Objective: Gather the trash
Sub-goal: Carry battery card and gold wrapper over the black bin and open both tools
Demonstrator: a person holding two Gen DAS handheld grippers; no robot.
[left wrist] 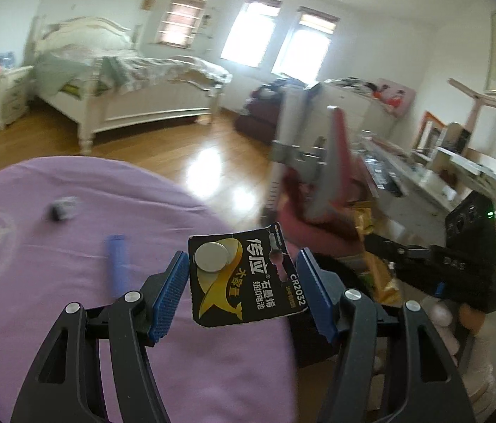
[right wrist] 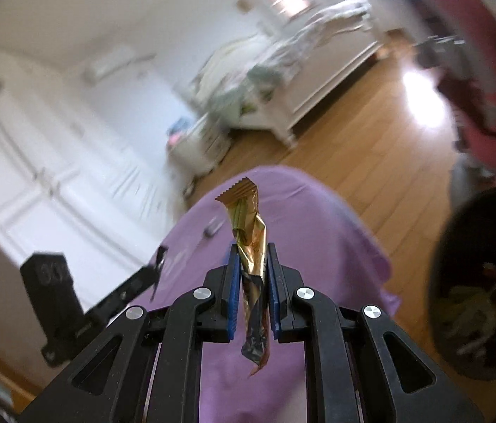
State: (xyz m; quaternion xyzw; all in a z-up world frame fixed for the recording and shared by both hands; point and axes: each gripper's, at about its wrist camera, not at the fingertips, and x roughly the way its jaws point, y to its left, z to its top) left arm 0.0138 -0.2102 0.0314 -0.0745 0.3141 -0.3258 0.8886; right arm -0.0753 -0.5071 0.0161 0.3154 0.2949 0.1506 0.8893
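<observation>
Both hands loaded: left gripper [left wrist: 244,283] clamped across a CR2032 battery card [left wrist: 248,278], right gripper [right wrist: 253,278] pinched tight on a gold wrapper [right wrist: 251,246], above the purple cloth [left wrist: 72,282]. Keep grips firm heading to what's probably the bin [right wrist: 477,310].

Battery card [left wrist: 248,278] above cloth [left wrist: 72,282], bed [left wrist: 124,84] behind
</observation>
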